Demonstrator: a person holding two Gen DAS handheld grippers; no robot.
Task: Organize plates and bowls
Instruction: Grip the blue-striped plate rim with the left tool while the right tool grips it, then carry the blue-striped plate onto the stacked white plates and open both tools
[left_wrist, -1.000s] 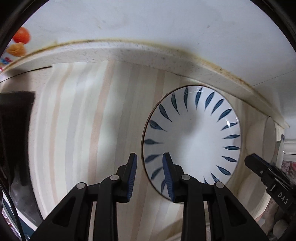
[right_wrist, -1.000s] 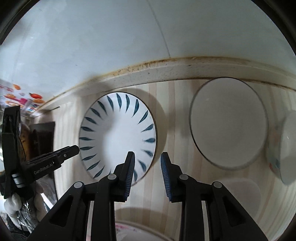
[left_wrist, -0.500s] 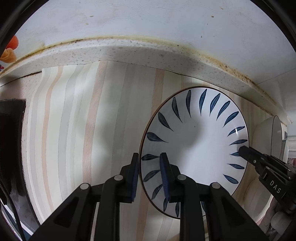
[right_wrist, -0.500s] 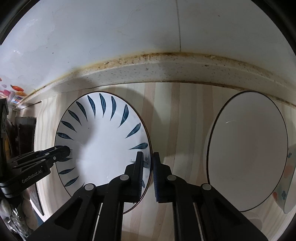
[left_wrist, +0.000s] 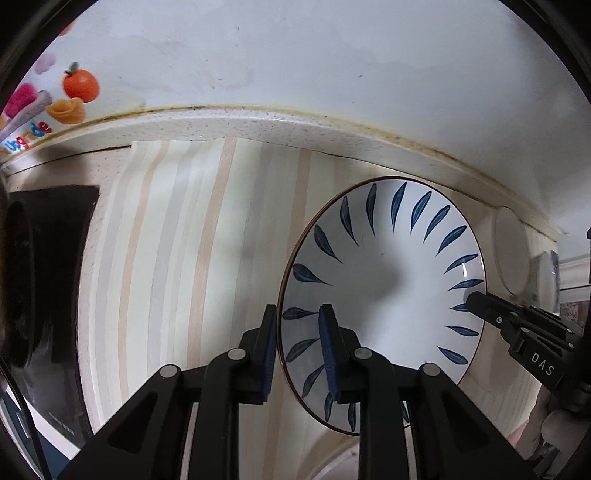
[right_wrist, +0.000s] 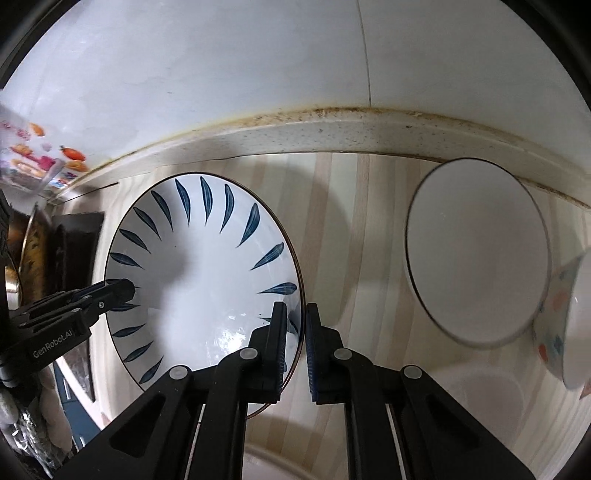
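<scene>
A white plate with blue leaf marks (left_wrist: 388, 288) (right_wrist: 207, 280) hangs between both grippers over the striped counter (left_wrist: 207, 258). My left gripper (left_wrist: 298, 314) is shut on the plate's left rim, one pad under it and one on its face. My right gripper (right_wrist: 296, 310) is shut on the opposite rim in the same way. Each gripper shows in the other's view: the right gripper (left_wrist: 476, 299) at the plate's far edge, the left gripper (right_wrist: 123, 290) likewise. The plate casts a shadow on the counter beside it, so it looks raised.
A plain white dish (right_wrist: 476, 251) lies to the right, with a dotted patterned bowl (right_wrist: 565, 321) beside it. Another white dish's rim (right_wrist: 273, 461) shows under my right gripper. A dark stove area (left_wrist: 48, 277) lies to the left. A stained ledge (right_wrist: 332, 136) and white wall run behind.
Both grippers went from open near the plate to shut on its opposite rims. The plate has since come up off the counter, and both views have pulled back.
</scene>
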